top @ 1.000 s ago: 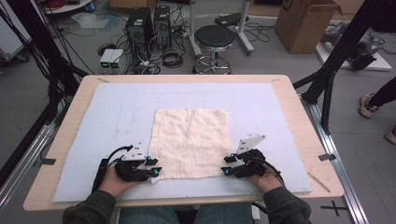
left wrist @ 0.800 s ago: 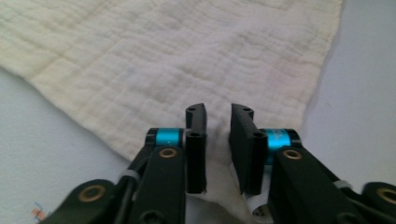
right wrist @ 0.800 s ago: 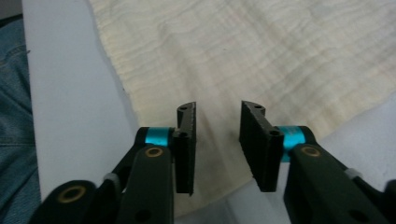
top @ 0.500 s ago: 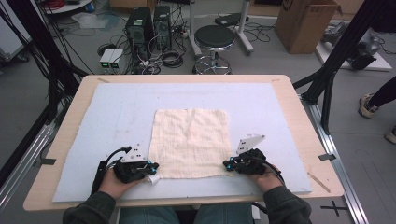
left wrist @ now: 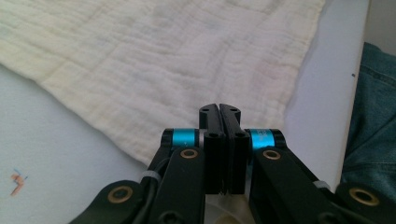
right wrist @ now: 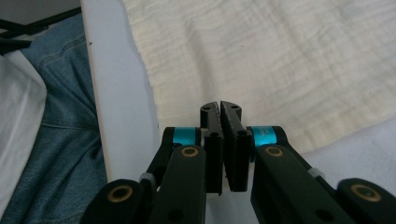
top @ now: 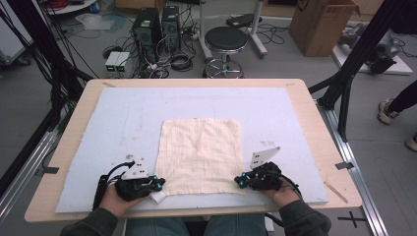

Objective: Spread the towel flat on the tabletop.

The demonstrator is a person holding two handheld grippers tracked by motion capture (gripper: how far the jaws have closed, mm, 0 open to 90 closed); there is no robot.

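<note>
One cream cloth (top: 200, 155) lies flat on the counter (top: 78, 147), stretched between two grippers. The left gripper (top: 158, 186) has its fingers (left wrist: 211, 135) pressed together on the cloth's near left corner. The right gripper (top: 238, 181) has its fingers (right wrist: 212, 135) clamped on the near right corner.

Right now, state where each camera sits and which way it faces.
High view: above the person's side, facing forward and down on the table; forearms, both hands show.
Left gripper view: rides the left gripper, facing along shut jaws over the cloth; a jeans leg shows.
Right gripper view: rides the right gripper, likewise.
All share the cloth.
</note>
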